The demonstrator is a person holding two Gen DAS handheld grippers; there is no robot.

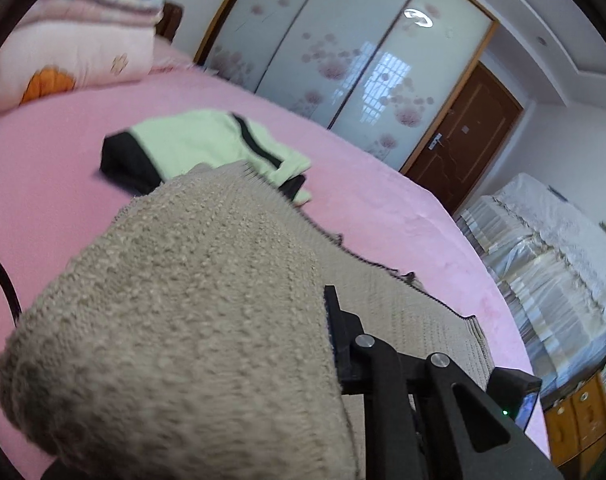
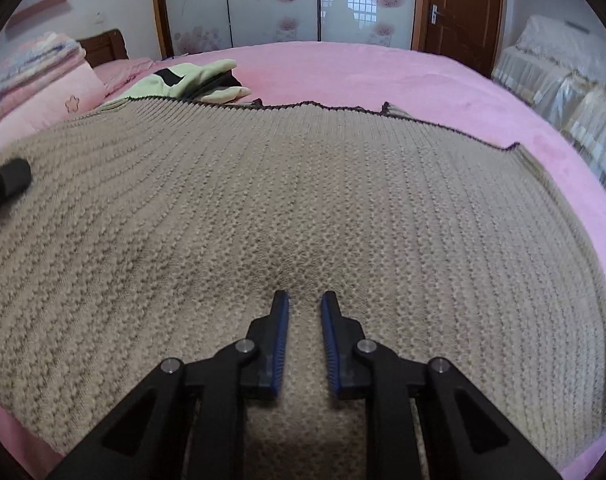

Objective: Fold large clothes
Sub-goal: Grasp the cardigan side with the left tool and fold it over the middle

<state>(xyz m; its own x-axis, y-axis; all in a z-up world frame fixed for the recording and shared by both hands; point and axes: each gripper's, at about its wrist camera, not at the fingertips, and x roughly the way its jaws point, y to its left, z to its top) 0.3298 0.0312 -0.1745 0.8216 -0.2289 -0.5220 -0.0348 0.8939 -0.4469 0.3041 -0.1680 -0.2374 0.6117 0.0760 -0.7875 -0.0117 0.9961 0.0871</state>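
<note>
1. The right tongs [image 2: 305,304] pointed steeply down at a large beige knit sweater [image 2: 303,200] spread flat across a pink bed [image 2: 443,80]. The left tongs [image 1: 331,320] were angled more gently over the same bed, their view tilted.
2. Only the left wrist view showed a thick fold of the sweater [image 1: 175,320] raised close to the lens and hiding one finger. Only the right wrist view showed the garment's full spread and its dark scalloped hem [image 2: 343,109]. A green-and-black garment [image 1: 199,148] lay beyond the sweater, and stacked bedding [image 1: 79,40] sat at the bed's far left.
3. The left tongs were clamped on the raised fold of the sweater. The right tongs stood only narrowly apart, with a ridge of the knit bunched between the blue pads [image 2: 281,344]; whether the pads pressed on it could not be told.
</note>
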